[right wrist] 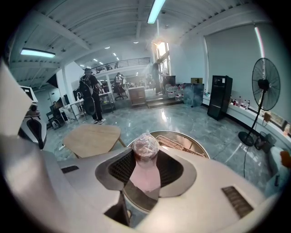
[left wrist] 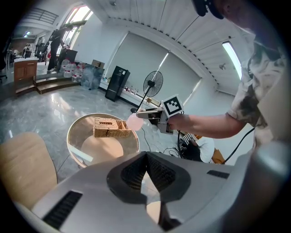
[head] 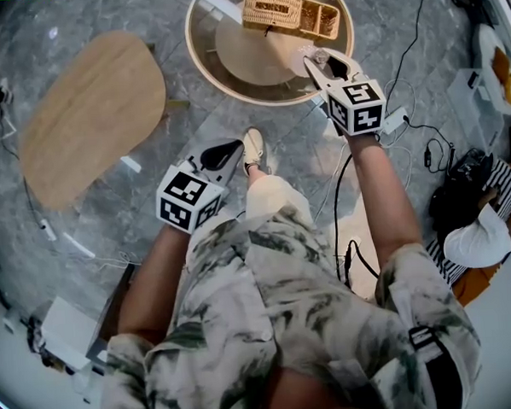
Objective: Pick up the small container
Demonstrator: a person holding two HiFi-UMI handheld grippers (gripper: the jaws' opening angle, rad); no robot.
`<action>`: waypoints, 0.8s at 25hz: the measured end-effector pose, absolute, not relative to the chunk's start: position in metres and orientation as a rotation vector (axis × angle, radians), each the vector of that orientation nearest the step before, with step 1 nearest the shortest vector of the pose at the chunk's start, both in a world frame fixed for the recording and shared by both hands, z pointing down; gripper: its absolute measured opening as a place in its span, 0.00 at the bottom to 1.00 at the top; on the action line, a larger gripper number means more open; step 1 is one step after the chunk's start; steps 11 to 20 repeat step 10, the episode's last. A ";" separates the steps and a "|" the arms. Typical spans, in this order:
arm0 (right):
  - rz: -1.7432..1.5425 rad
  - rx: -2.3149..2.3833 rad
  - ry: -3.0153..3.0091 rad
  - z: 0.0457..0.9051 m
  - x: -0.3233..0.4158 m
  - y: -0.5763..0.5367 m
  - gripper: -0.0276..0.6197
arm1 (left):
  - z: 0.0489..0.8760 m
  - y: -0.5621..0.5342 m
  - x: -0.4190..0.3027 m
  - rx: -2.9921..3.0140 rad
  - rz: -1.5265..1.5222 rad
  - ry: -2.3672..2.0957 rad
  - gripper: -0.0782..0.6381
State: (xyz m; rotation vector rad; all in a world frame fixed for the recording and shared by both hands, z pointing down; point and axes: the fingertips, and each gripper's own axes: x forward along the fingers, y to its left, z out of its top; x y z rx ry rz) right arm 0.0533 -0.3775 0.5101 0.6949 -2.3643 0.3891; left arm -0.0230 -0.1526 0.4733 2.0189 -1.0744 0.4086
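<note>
- right tongs (right wrist: pixel 146 164): jaws clamped on the small container (right wrist: pixel 145 148), a pale pink cup with crinkled clear film over its top. The pads press its sides and the film end sticks out past the tips.
- left tongs (left wrist: pixel 146 159): jaws together, nothing between them. They hang low near the person's leg, well apart from the right pair.
- Container location: in the right tongs' jaws, over the near edge of the round table (head: pixel 210 69). Looks lifted clear of the glass, so the pick reads as done or nearly done.
- Risk 1: the tongs pitch downward, so the cup leans film-end forward. If the film is loose, the contents push on it and leak.
- Risk 2: the cup wall looks thin, so more squeeze could buckle it and pop the film. Less squeeze and it slides out ahead of the tips.
- Risk 3: the wicker basket (head: pixel 290 11) sits just beyond the tips. A forward nudge knocks the cup on it or on the table rim.
- Risk 4: cables (head: pixel 409 119) run on the floor right of the right tongs, a snag hazard if the person steps that way.
- Contents: something dark shows under the film at the top of the cup, and I can't tell what it is.
- Basket: 1 long section plus smaller divided ones at its right end. I can't make out anything inside.
</note>
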 end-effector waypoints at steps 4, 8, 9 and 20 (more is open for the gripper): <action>0.389 0.688 -2.360 0.517 0.053 -0.382 0.29 | 0.476 -0.156 -0.024 2.011 0.413 -1.079 0.14; 0.387 0.690 -2.358 0.524 0.055 -0.386 0.29 | 0.480 -0.161 -0.023 2.007 0.411 -1.085 0.14; 0.387 0.688 -2.356 0.526 0.055 -0.386 0.29 | 0.481 -0.161 -0.023 2.005 0.412 -1.086 0.14; 0.386 0.687 -2.355 0.528 0.054 -0.386 0.29 | 0.482 -0.160 -0.024 2.003 0.412 -1.086 0.14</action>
